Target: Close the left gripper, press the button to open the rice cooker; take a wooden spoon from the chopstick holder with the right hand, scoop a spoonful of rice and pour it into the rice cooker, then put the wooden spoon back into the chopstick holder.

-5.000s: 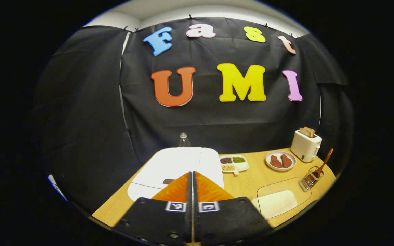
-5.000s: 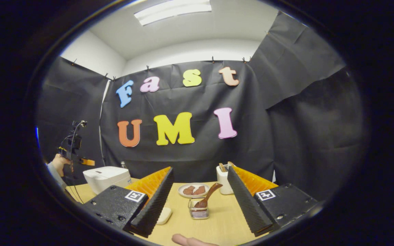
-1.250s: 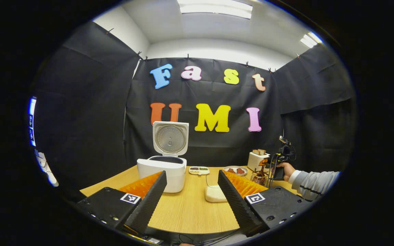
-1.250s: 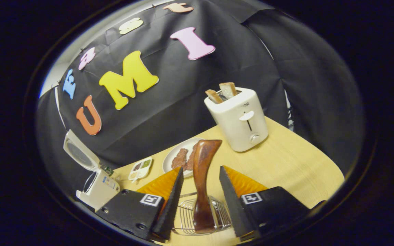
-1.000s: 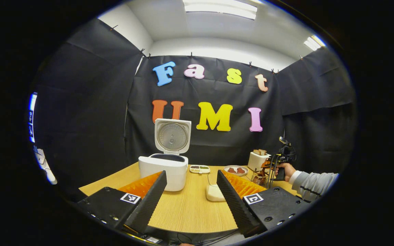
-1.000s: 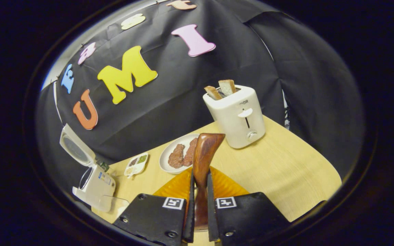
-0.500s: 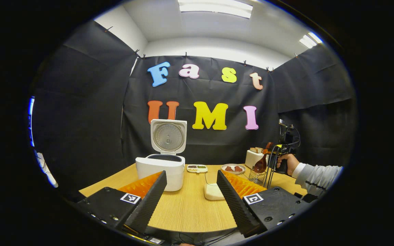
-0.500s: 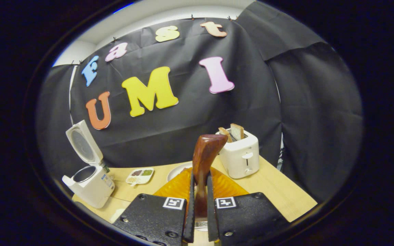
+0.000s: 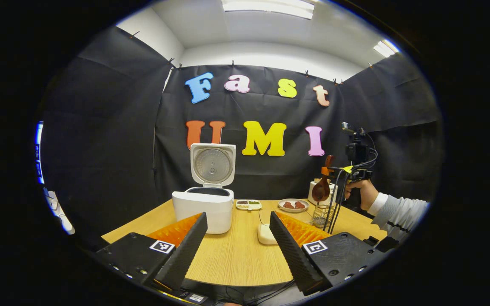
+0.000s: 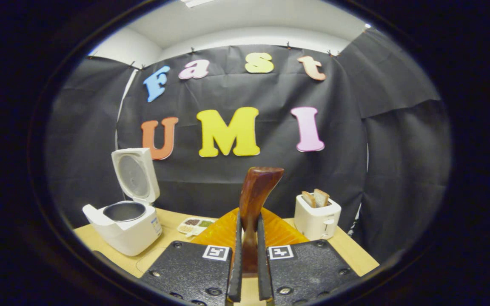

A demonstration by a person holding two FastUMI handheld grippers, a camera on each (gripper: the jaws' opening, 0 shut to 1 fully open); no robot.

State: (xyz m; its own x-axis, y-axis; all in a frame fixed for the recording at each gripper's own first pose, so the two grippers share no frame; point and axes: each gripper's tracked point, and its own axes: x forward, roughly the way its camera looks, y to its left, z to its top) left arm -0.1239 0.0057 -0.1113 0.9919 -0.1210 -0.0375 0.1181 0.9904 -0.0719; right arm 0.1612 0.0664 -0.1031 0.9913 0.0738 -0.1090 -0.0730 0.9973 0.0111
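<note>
Left gripper view: the left gripper (image 9: pixel 237 238) gapes wide, empty, above the desk (image 9: pixel 236 259); the rice cooker (image 9: pixel 204 208) stands open.

Right gripper view: the right gripper (image 10: pixel 248 250) clamps the wooden spoon (image 10: pixel 254 199) by its handle; a thin grip might let it twist while scooping.

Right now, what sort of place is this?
Likely a mock kitchen in a recording booth: an open rice cooker, a toaster and a plate of food on one table against black cloth walls.

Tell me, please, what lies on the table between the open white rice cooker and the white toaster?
In the right gripper view, a small white divided dish of beans lies between the rice cooker and toaster.
</note>
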